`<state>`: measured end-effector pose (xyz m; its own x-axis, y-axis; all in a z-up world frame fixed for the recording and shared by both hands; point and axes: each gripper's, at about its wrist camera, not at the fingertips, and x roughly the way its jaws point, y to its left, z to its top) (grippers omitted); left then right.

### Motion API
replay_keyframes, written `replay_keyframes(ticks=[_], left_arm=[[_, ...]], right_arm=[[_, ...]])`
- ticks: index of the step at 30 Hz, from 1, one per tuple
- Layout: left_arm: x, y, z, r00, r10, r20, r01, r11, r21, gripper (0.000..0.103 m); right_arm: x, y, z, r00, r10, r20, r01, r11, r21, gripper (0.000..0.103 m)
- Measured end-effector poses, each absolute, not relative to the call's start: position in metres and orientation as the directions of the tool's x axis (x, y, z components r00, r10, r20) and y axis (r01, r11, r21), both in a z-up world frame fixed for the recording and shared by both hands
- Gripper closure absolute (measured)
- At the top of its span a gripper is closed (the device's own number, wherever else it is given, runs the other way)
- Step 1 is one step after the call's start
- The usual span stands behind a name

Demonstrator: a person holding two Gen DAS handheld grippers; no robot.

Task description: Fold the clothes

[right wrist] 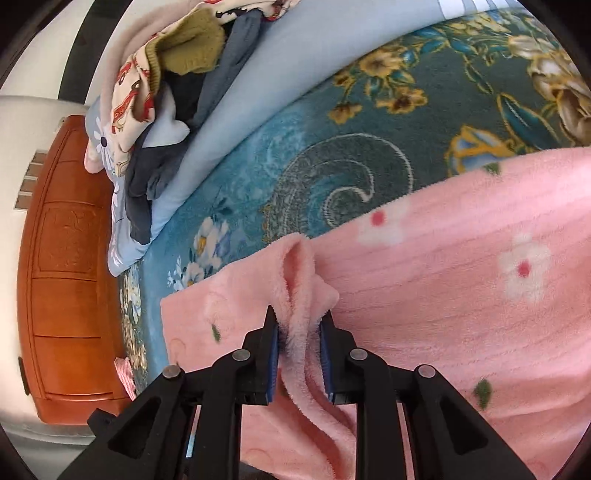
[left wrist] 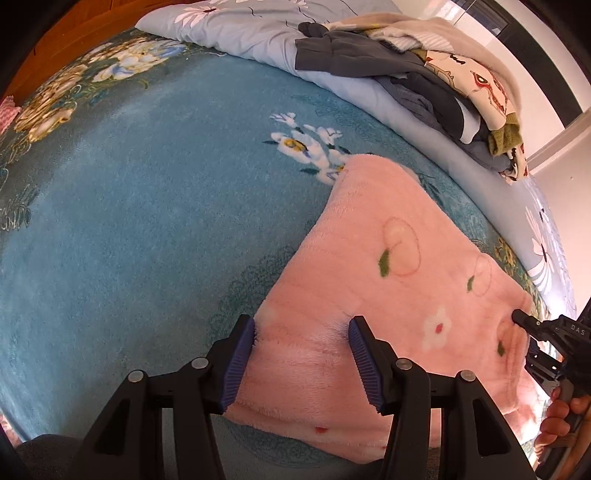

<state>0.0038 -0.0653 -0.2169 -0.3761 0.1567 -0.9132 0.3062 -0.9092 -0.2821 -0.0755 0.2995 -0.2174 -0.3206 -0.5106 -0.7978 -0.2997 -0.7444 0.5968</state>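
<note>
— Where's the pink fleece garment (left wrist: 388, 280)?
— Flat on the bed (left wrist: 129, 221). Right hand-held gripper (right wrist: 298, 332) pinches a bunched fold of it; left hand-held gripper (left wrist: 302, 328) is spread over its edge.

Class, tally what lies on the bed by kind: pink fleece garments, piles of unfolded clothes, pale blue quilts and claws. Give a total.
Pink fleece garment: 1
Pile of unfolded clothes: 1
Pale blue quilt: 1
Claws: 2, the left claw and the right claw
Total: 5
</note>
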Motion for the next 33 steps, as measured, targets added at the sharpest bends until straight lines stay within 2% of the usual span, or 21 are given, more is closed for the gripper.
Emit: replay_keyframes(ticks=[4,7,9,11,14,17,20,22,25,29,33], left_arm=[[0.005,-0.061,-0.218,-0.37,0.124,-0.921,0.299,-0.922,-0.245,0.046],[0.006,-0.058,-0.219,-0.366,0.1,-0.925,0.293,-0.931,-0.216,0.046],[0.007,-0.055,-0.214,-0.383,0.103,-0.918,0.273,-0.937,-0.219,0.046],[0.009,-0.052,-0.209,-0.404,0.11,-0.908,0.249,-0.942,-0.225,0.046],[0.011,-0.047,-0.201,-0.434,0.121,-0.893,0.213,-0.949,-0.232,0.046],[0.013,-0.042,-0.194,-0.463,0.133,-0.876,0.177,-0.955,-0.239,0.046],[0.015,-0.037,-0.186,-0.491,0.147,-0.859,0.14,-0.96,-0.244,0.046],[0.017,-0.034,-0.181,-0.509,0.156,-0.846,0.115,-0.962,-0.247,0.046],[0.021,-0.043,-0.172,-0.545,0.201,-0.814,0.128,-0.94,-0.317,0.046],[0.028,-0.056,-0.16,-0.578,0.272,-0.77,0.128,-0.901,-0.414,0.046],[0.031,-0.066,-0.151,-0.61,0.28,-0.741,0.136,-0.884,-0.447,0.046]], right_arm=[[-0.05,0.333,-0.188,-0.395,-0.461,-0.795,-0.272,-0.768,0.58,0.076],[-0.005,0.387,-0.163,-0.514,-0.397,-0.76,-0.289,-0.754,0.59,0.059],[0.043,0.435,-0.154,-0.607,-0.307,-0.733,-0.354,-0.722,0.595,0.046],[0.104,0.487,-0.163,-0.673,-0.215,-0.707,-0.469,-0.615,0.633,0.04],[0.193,0.553,-0.196,-0.721,-0.113,-0.684,-0.613,-0.357,0.705,0.04],[0.242,0.577,-0.236,-0.776,-0.099,-0.623,-0.612,-0.122,0.781,0.04],[0.241,0.577,-0.257,-0.831,-0.127,-0.541,-0.543,-0.024,0.839,0.04],[0.224,0.573,-0.264,-0.834,-0.155,-0.529,-0.534,-0.016,0.845,0.04],[0.196,0.567,-0.267,-0.836,-0.182,-0.518,-0.521,-0.031,0.853,0.04],[0.164,0.567,-0.269,-0.812,-0.189,-0.552,-0.55,-0.069,0.832,0.04],[0.141,0.569,-0.261,-0.77,-0.177,-0.613,-0.601,-0.122,0.79,0.038]])
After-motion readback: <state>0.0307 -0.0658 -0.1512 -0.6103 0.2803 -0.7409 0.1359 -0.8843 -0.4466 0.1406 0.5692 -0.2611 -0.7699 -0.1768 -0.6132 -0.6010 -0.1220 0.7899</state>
